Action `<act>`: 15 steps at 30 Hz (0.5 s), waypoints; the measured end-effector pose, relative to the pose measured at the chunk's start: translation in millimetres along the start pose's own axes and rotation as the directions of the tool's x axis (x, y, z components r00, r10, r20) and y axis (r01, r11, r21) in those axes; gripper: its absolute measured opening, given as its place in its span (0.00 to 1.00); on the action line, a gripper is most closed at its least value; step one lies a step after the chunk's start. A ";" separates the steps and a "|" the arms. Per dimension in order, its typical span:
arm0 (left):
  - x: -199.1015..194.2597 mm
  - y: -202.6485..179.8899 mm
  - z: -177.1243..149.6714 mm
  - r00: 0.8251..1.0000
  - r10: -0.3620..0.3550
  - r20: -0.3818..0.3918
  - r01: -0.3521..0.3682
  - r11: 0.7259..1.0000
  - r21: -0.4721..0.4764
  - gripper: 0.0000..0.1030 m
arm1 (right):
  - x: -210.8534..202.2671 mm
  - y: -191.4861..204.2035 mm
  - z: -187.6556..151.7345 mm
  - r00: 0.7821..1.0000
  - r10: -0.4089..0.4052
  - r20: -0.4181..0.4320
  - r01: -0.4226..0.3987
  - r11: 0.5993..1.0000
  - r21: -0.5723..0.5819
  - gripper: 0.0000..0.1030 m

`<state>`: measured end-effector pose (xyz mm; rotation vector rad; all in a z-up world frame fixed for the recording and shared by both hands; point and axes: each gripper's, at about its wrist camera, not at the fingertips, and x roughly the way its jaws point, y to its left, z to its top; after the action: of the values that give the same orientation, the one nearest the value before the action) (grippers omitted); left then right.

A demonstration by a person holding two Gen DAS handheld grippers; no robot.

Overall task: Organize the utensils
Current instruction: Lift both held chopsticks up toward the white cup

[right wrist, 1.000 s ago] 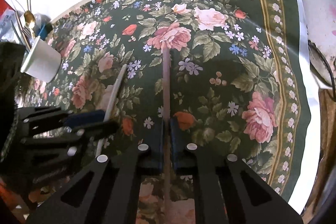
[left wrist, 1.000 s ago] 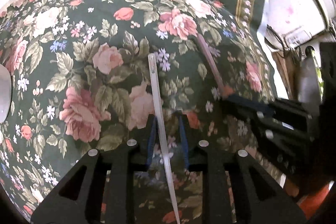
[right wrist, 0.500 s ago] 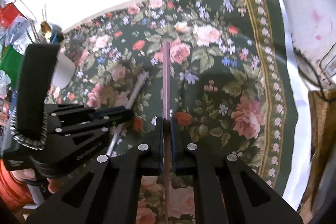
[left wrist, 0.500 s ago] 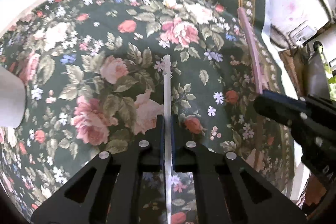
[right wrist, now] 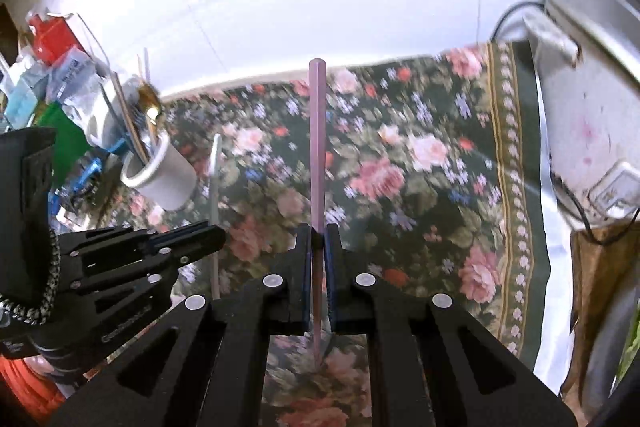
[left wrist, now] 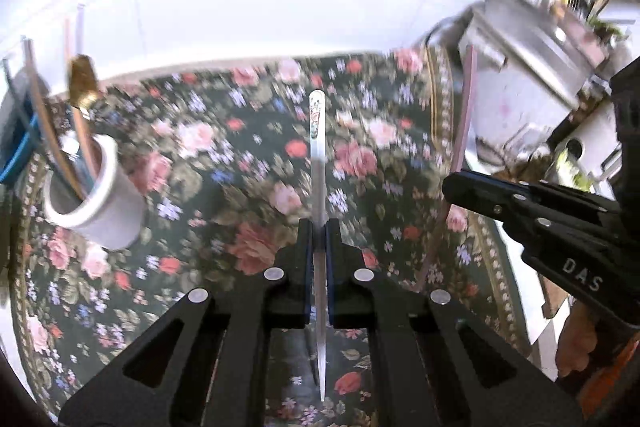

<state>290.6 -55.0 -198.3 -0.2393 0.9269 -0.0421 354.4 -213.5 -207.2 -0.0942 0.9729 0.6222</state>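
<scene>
My left gripper is shut on a white chopstick with a painted tip, held above the floral tablecloth. My right gripper is shut on a pink chopstick, also lifted off the cloth. Each gripper shows in the other's view: the right gripper at the right with the pink chopstick, the left gripper at the left with the white chopstick. A white cup holding several utensils, including a gold spoon, stands at the left; it also shows in the right wrist view.
A white appliance with a black cord stands off the cloth's right edge. Packets and a red box are piled behind the cup. A white wall runs along the back of the table.
Both grippers have risen and tilted up from the cloth, each carrying its chopstick. The cup and the back wall have come into view.
</scene>
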 end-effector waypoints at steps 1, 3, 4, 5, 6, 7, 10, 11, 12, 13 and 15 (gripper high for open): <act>-5.9 5.4 2.4 1.000 -0.004 0.015 0.004 1.000 -0.009 0.04 | -2.3 4.4 2.0 1.000 0.004 0.012 -0.004 1.000 -0.005 0.06; -19.2 17.4 7.7 0.999 -0.021 0.042 0.022 0.999 -0.026 0.04 | -7.4 16.4 7.2 0.999 -0.001 0.041 0.001 1.000 -0.014 0.06; -26.3 22.9 10.7 0.998 -0.025 0.057 0.027 0.999 -0.028 0.04 | -9.1 22.3 9.9 0.998 -0.002 0.055 0.003 1.000 -0.014 0.06; -37.1 30.3 14.8 0.996 -0.023 0.082 0.025 0.999 -0.028 0.04 | -11.6 31.0 13.9 0.998 0.000 0.071 0.000 1.000 -0.013 0.06; -43.2 35.3 17.7 0.995 -0.019 0.098 0.022 0.999 -0.027 0.04 | -12.9 37.6 17.6 0.997 0.005 0.082 -0.004 1.000 -0.012 0.06; -53.2 42.3 21.9 0.992 -0.011 0.124 0.014 1.000 -0.026 0.04 | -13.1 42.1 20.4 0.996 0.010 0.090 -0.009 1.000 -0.014 0.06; -76.5 60.7 32.6 0.983 0.002 0.182 0.004 0.999 -0.033 0.04 | -18.3 66.6 32.3 0.991 0.020 0.134 -0.014 0.999 -0.041 0.06; -86.3 69.6 37.5 0.978 0.013 0.210 -0.005 0.999 -0.038 0.04 | -19.8 77.2 38.2 0.988 0.024 0.153 -0.017 0.999 -0.050 0.06; -92.8 76.0 41.1 0.973 0.019 0.228 -0.010 0.999 -0.040 0.04 | -20.5 84.4 42.7 0.985 0.032 0.167 -0.023 0.998 -0.055 0.06; -99.9 83.4 45.2 0.969 0.025 0.247 -0.015 0.999 -0.043 0.04 | -20.8 90.5 45.6 0.983 0.036 0.177 -0.026 0.998 -0.059 0.06; -111.6 95.9 52.1 0.959 0.041 0.280 -0.029 0.998 -0.048 0.04 | -19.9 106.1 55.6 0.978 0.051 0.203 -0.037 0.997 -0.070 0.06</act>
<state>258.6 63.4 -101.9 -0.2618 0.6487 0.0444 331.2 -116.0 -138.7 -0.0660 0.7567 0.6908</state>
